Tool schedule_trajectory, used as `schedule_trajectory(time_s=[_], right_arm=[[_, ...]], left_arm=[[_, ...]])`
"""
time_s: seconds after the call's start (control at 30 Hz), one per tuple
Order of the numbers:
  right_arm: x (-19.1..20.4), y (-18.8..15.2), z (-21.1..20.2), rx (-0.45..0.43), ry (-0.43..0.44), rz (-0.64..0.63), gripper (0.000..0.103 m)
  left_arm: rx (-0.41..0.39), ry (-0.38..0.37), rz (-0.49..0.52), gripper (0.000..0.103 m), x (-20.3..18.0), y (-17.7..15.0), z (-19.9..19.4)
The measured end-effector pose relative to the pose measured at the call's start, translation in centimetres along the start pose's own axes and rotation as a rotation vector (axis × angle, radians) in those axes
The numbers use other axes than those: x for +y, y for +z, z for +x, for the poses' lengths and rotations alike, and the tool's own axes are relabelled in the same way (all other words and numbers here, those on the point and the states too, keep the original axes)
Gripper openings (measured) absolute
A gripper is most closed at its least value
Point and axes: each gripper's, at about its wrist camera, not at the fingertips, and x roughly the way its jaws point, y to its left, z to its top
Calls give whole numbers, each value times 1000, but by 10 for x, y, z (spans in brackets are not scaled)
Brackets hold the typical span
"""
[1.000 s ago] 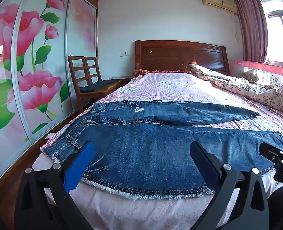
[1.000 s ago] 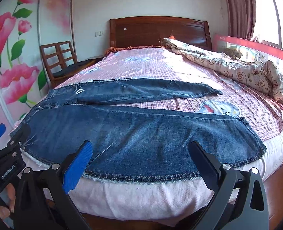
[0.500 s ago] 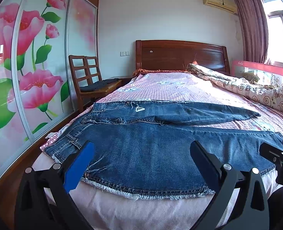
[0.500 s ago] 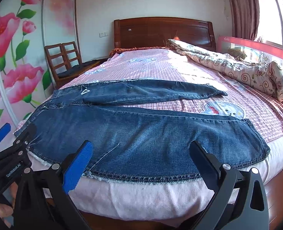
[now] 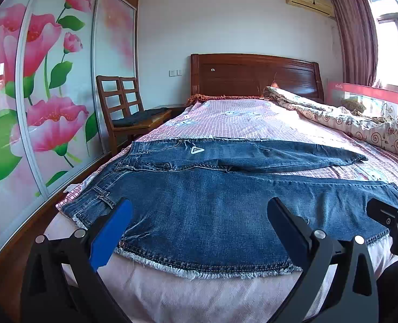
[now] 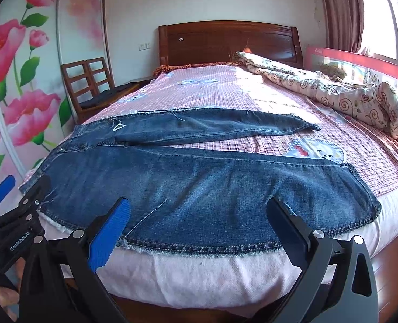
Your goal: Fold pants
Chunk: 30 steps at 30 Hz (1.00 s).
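Blue denim pants (image 5: 212,202) lie spread flat across the foot of the bed, waist to the left, both legs running right with a gap between them; they also show in the right wrist view (image 6: 199,185). My left gripper (image 5: 199,220) is open and empty, just in front of the near leg's frayed edge. My right gripper (image 6: 199,220) is open and empty, in front of the same near leg further right. The right gripper shows at the left wrist view's right edge (image 5: 395,220); the left gripper shows at the right wrist view's left edge (image 6: 13,215).
The bed (image 5: 252,118) has a pink checked sheet and a wooden headboard (image 5: 252,75). A crumpled floral quilt (image 6: 333,91) lies along its right side by a red rail. A wooden chair (image 5: 126,107) and floral wardrobe doors (image 5: 37,94) stand at left.
The right gripper's view has shifted slightly right and closer to the bed. The left gripper has barely moved. The pants lie unchanged.
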Motion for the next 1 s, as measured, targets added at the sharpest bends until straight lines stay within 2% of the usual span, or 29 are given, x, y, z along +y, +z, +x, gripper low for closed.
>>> schedule_trajectory(time_s=[0.27,0.37,0.47,0.5,0.57,0.63,0.7,0.77,0.9,1.0], right_arm=[[-11,-2,8,29,8,36,100],[-16,-5,15,59,17,59,100],[-20,-7,22,85,20,65,100],[-20,-7,24,91,22,67,100],[-19,-7,28,108,30,70,100],[-17,-7,33,116,31,64,100],[-15,-7,35,125,29,55,100],[-13,-6,37,135,19,48,100],[-14,-7,46,176,4,65,100],[-8,-6,54,210,4,57,100]], left_arm=[[62,-8,2,100,5,-1,14],[130,-66,16,101,11,10,27],[178,-129,58,101,27,38,51],[213,-161,61,101,35,50,64],[266,-159,42,101,57,73,97],[326,-196,-2,101,85,94,136],[399,-225,-96,101,116,113,178],[425,-236,-176,101,147,132,218],[523,-307,-260,101,186,154,301],[608,-366,-387,101,211,155,360]])
